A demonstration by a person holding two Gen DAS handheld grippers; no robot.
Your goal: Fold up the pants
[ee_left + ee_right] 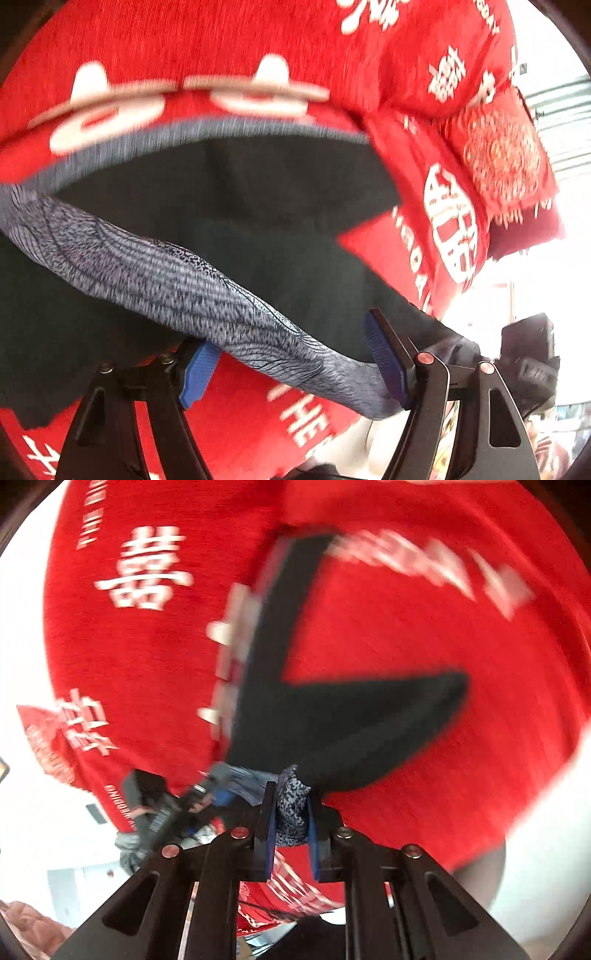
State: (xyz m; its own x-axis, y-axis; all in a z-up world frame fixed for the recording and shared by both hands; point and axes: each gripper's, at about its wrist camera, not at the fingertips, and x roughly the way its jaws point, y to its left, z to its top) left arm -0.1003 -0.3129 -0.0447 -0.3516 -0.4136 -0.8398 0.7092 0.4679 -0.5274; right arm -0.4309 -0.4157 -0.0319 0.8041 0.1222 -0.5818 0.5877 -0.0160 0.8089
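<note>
The pants are dark, near black (258, 221), with a grey patterned waistband (192, 291). They hang above a red bedspread. In the left wrist view the waistband runs between the blue pads of my left gripper (295, 363), whose jaws stand wide apart. In the right wrist view my right gripper (291, 819) is shut on a bunched bit of the patterned waistband (291, 805), and the dark legs (332, 731) spread away from it in a V. The left gripper (173, 805) shows low at the left there.
A red bedspread with white characters (221, 44) fills both views (461, 701). Red pillows (498, 155) lie at the right in the left wrist view. The right gripper (528, 354) shows at that view's right edge. Bright white surroundings lie beyond the bed's edges.
</note>
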